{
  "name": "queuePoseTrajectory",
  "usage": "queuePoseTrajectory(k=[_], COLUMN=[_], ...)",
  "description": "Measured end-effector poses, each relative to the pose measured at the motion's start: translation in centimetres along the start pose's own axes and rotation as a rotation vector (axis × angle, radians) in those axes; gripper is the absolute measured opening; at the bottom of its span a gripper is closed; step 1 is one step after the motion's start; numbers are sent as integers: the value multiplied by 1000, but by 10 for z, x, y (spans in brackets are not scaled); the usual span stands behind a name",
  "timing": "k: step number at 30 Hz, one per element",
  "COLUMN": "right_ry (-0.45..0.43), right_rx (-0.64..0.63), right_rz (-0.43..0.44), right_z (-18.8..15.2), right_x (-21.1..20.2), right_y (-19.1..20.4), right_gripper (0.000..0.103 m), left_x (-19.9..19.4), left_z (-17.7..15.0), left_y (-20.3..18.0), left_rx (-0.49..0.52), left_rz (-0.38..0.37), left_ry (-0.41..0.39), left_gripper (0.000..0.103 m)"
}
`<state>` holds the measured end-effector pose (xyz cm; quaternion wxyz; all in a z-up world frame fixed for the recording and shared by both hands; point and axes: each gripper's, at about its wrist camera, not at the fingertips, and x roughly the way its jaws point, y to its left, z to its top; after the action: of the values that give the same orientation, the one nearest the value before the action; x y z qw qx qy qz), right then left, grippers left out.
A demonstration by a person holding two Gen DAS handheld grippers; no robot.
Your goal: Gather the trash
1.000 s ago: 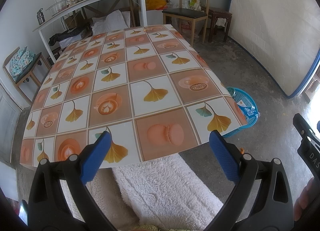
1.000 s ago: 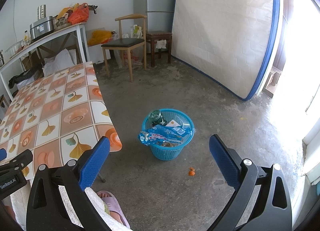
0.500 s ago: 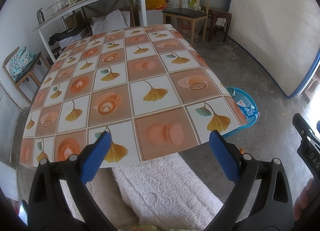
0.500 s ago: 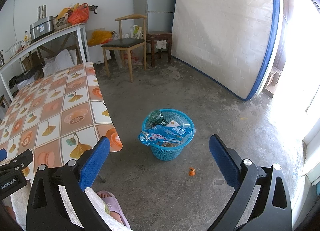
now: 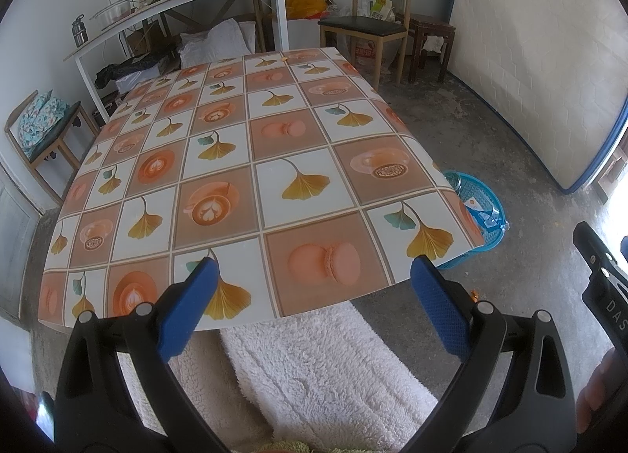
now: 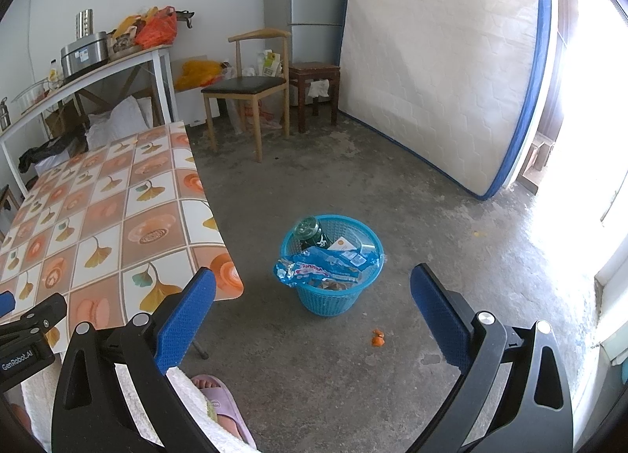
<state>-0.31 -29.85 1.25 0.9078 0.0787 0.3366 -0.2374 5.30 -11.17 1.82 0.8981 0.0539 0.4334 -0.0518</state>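
A blue plastic basket [image 6: 333,296] stands on the concrete floor beside the table's corner, holding a blue wrapper [image 6: 314,268], a green bottle [image 6: 310,229] and bits of paper. Its rim [image 5: 484,194] peeks out behind the table in the left wrist view. A small orange scrap [image 6: 377,340] lies on the floor just right of the basket. My right gripper [image 6: 312,315] hangs open above the floor, near the basket, holding nothing. My left gripper [image 5: 314,308] is open over the near edge of the table [image 5: 235,162], also holding nothing.
The table wears a tablecloth of orange and white squares. A person's white fleece legs [image 5: 325,370] and a pink slipper [image 6: 219,402] are below me. A wooden chair [image 6: 251,88], a stool [image 6: 314,80], a fridge [image 6: 306,2], a leaning mattress [image 6: 439,60] and a cluttered white bench [image 5: 176,10] ring the room.
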Motion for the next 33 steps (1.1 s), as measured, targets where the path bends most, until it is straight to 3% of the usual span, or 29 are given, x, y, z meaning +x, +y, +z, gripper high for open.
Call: queuePoseTrajectory(k=[33], right_ry=[0], right_rx=[4], right_rz=[0], right_z=[-1], right_x=[0], right_y=[0], right_gripper=[97], left_x=[0], left_z=[0], left_y=[0], left_rx=[-1], left_rz=[-5], left_ry=[-1], left_gripper=[95])
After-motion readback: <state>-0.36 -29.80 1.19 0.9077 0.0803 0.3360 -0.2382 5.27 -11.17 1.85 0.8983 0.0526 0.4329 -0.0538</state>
